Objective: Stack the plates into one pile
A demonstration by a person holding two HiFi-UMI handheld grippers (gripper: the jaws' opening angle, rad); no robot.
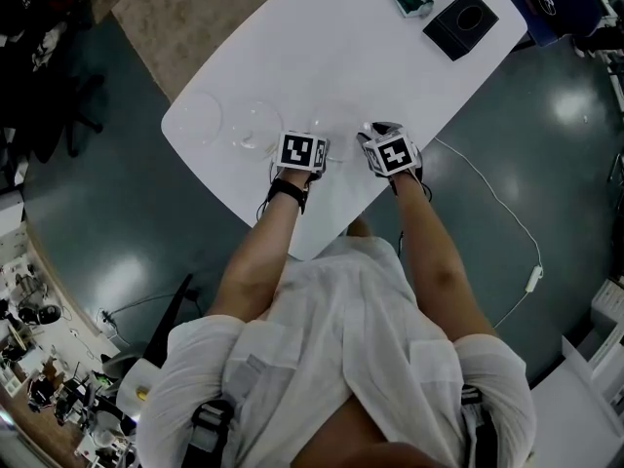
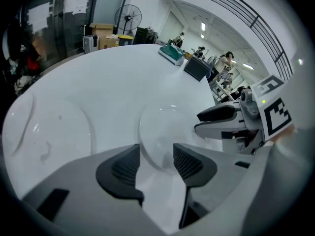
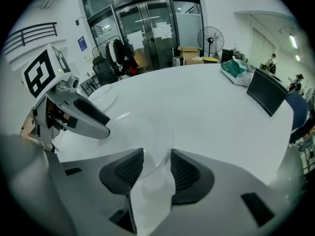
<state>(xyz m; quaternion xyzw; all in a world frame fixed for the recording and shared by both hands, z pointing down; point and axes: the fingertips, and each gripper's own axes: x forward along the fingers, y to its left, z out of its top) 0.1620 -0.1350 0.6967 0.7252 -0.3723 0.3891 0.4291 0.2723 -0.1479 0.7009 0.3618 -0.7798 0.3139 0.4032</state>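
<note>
Clear glass plate (image 2: 165, 129) lies on glossy white table (image 2: 123, 73), left gripper (image 2: 156, 162) and right gripper (image 3: 156, 168) spread-jawed at its rim.

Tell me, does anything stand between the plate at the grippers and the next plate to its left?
Nothing visible does. Only bare table lies between the near plate and the next plate.

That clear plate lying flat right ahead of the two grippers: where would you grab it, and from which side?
Probably by its near rim, coming from the person's side. The plate lies flat on the table, thin and shallow, so only its edge gives jaws something to pinch.
</note>
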